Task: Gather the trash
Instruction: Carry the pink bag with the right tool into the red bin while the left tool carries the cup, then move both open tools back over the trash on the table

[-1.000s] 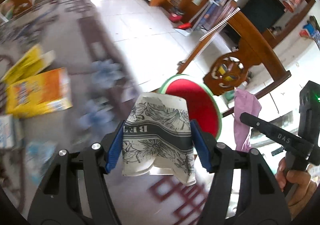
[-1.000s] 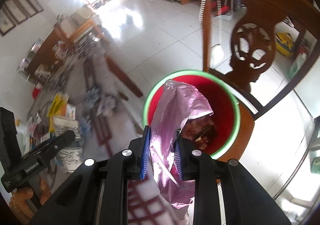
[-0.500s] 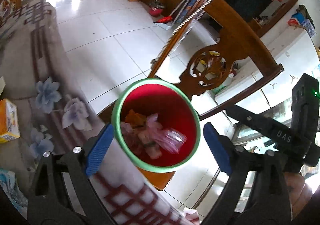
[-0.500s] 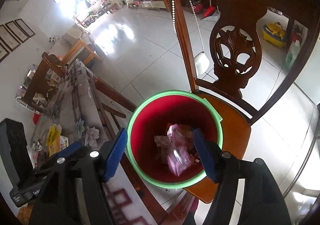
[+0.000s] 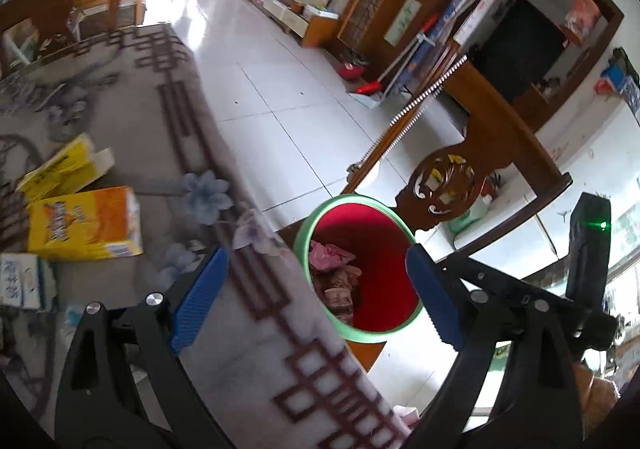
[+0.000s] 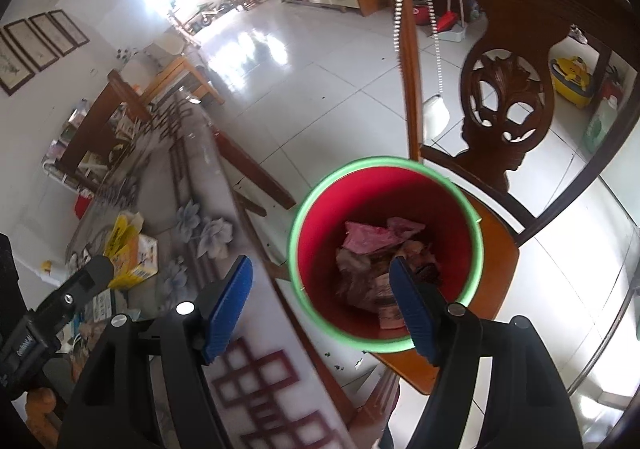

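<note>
Both claws, left claw and right claw, are hanging wide open and empty, their jaws just spread, over the red bin sitting on the chair beside the surface for easy dropping.

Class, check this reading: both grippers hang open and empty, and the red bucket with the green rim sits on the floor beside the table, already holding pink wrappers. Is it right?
One detail is wrong. The red bucket stands on the wooden chair's seat, not on the floor, as the right wrist view shows. The rest holds: left gripper and right gripper hang open and empty, and pink wrappers lie in the bucket beside the table.
</note>
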Available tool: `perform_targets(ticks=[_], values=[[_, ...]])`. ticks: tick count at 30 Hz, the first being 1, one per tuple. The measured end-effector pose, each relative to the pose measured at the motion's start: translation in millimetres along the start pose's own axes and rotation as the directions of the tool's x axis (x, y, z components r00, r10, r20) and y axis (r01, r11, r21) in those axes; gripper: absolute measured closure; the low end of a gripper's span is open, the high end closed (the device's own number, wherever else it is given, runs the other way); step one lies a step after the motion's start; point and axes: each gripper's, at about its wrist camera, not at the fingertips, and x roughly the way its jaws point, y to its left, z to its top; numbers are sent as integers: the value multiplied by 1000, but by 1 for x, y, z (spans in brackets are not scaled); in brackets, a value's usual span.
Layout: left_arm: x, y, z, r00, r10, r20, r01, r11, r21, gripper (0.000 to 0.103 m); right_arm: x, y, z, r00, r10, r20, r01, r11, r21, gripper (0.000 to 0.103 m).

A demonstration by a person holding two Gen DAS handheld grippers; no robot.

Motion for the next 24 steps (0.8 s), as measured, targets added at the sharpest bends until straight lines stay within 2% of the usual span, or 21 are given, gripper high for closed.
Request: perform_targets(ticks=[3, 7, 12, 16, 24], values=[[-18, 19, -12, 1000, 21, 19, -21, 999, -35, 15, 2, 17, -10, 1000, 6, -11, -7, 1000, -24, 33], [-32, 51, -33, 999, 43, -10, -44, 993, -107, 15, 8, 38, -26, 999, 8, -36, -10, 999, -45, 33], [-57, 94, -56, 997, 82, -9, -82, 982, -168, 15, 16, 70, -45, 998, 4, -63, -9, 997, -80, 33], [-85, 136, -76, 992, 124, -7, -122, 964, -236, 15, 27, 101, -65, 995, 11, -96, -21, 994, -108, 29], [-126, 201, -111, 982, 189, -25, -187, 929, -319, 15, 46, 171, -105, 987, 31, -159, -61, 980, -188, 28]])
